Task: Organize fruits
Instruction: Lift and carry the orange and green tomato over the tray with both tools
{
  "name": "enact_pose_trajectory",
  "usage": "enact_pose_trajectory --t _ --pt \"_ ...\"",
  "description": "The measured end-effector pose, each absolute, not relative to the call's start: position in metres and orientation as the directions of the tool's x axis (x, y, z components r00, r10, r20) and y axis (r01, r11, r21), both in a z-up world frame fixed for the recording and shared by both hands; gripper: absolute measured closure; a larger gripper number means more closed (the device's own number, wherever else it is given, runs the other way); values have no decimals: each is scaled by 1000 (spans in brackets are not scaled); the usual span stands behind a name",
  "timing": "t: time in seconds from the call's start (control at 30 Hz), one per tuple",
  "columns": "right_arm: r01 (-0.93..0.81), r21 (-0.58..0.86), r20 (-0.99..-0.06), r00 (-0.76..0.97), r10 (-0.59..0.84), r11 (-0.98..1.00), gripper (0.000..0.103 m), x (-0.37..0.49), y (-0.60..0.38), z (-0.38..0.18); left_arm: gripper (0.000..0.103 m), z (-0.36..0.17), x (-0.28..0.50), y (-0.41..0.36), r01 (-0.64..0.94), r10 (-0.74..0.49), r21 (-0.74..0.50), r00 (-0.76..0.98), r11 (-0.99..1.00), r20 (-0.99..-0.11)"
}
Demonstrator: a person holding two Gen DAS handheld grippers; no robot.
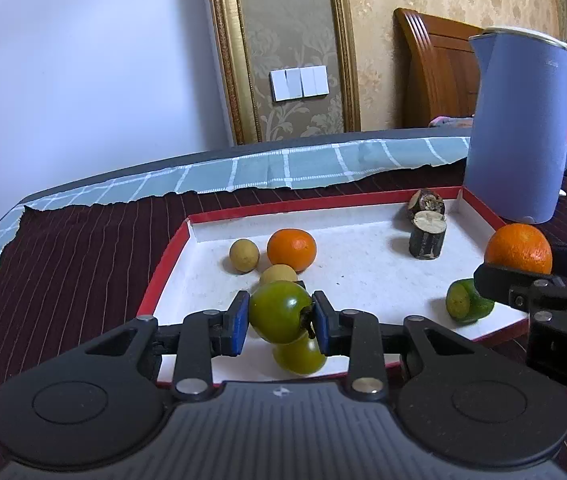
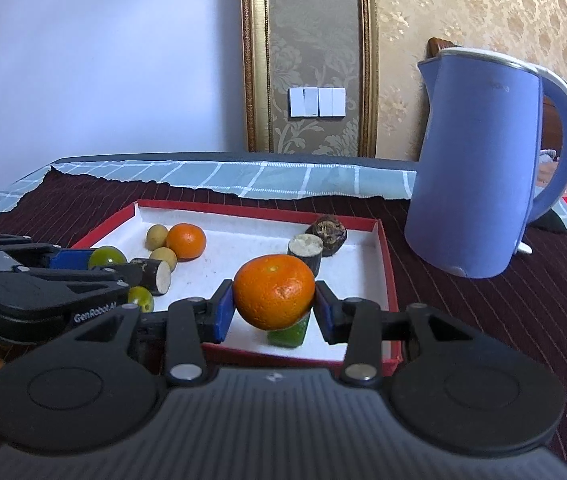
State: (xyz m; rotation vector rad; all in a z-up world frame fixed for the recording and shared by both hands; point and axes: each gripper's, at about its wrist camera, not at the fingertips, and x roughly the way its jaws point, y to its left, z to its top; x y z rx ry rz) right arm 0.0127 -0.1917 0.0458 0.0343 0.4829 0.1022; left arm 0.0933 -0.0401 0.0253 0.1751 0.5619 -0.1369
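Fruit fills both grippers above the red-rimmed tray point(image 1: 171, 248): the left gripper point(image 1: 280, 313) has its jaws clamped on a green fruit point(image 1: 279, 310), the right gripper point(image 2: 274, 298) pinches an orange point(image 2: 274, 296). From the left wrist, that orange point(image 1: 518, 247) sits at three o'clock. Another orange point(image 1: 291, 249) lies in the tray at eleven o'clock beside two small yellow fruits point(image 1: 244, 255); a blue kettle point(image 1: 523, 128) stands at one o'clock.

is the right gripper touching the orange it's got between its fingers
Touching. The right wrist view shows the right gripper with both blue pads pressed against the sides of the orange, which hangs clear above the tray.
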Motion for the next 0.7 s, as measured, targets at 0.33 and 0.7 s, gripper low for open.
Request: enact_pose_trajectory --t 0.33,0.7 --pt "-94 38 -460 882 101 995 63 24 -189 51 71 28 106 -45 166 -65 140 838 976 -541" --pt "-84 27 -456 886 87 996 63 34 -191 55 71 27 118 -48 152 -47 147 835 977 -549"
